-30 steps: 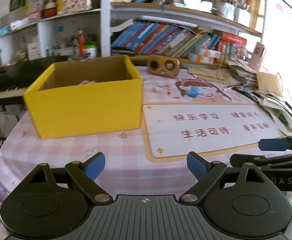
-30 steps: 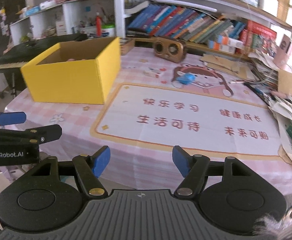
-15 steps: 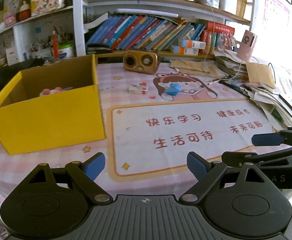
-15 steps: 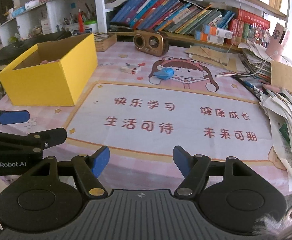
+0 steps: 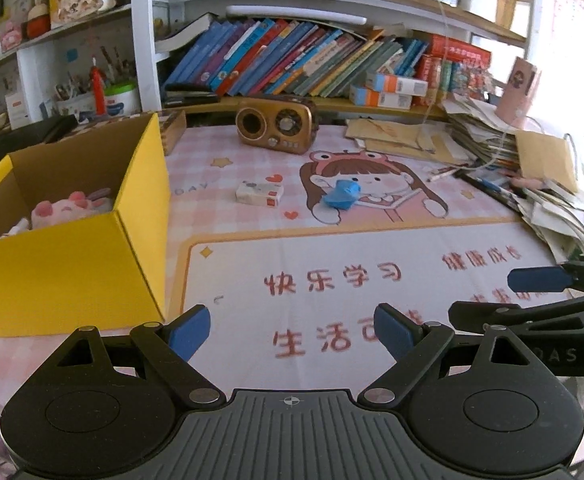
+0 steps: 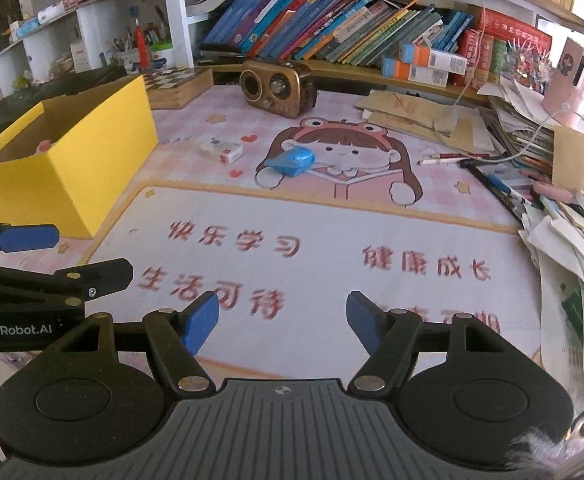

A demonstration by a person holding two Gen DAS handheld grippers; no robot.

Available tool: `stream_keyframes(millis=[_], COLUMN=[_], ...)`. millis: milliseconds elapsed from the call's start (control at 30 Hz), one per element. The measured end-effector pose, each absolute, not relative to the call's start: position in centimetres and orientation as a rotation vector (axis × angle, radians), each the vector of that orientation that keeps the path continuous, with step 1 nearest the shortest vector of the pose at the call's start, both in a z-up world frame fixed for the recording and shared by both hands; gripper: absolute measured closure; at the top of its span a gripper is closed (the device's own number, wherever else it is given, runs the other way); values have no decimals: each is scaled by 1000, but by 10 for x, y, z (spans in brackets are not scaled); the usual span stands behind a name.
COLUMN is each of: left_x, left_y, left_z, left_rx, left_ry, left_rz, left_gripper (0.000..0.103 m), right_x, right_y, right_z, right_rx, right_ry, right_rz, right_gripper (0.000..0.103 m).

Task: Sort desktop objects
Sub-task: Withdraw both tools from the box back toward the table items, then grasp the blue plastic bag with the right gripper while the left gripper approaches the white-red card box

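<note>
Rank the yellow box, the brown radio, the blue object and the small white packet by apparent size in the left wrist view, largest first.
1. yellow box, though it sits nearest the camera
2. brown radio
3. blue object and small white packet: too alike to rank

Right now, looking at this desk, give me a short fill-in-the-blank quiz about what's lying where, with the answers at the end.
1. The pink plush toy lies inside the ____ cardboard box.
2. The crumpled item lying on the cartoon girl printed on the mat is ____ in colour.
3. The brown retro radio stands in front of a shelf of ____.
4. The left gripper and the right gripper each hold ____.

Answers: yellow; blue; books; nothing
</note>
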State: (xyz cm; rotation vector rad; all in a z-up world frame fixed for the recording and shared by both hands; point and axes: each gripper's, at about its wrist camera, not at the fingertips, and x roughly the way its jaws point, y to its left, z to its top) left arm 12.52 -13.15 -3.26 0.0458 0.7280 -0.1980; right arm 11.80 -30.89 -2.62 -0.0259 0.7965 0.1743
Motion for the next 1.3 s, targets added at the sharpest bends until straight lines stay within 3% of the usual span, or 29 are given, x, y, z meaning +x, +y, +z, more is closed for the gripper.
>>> stream_keyframes(millis=[1300], left_x=[277], left_y=[-164], left_z=[-57], left_rx=[68], left_ry=[727], left_rz=[-1], left_gripper=[12], right_x=[324], right_y=[-324], right_z=[-78], right_rx=[-179], right_ry=[706], right_rz=[447], right_gripper=[30])
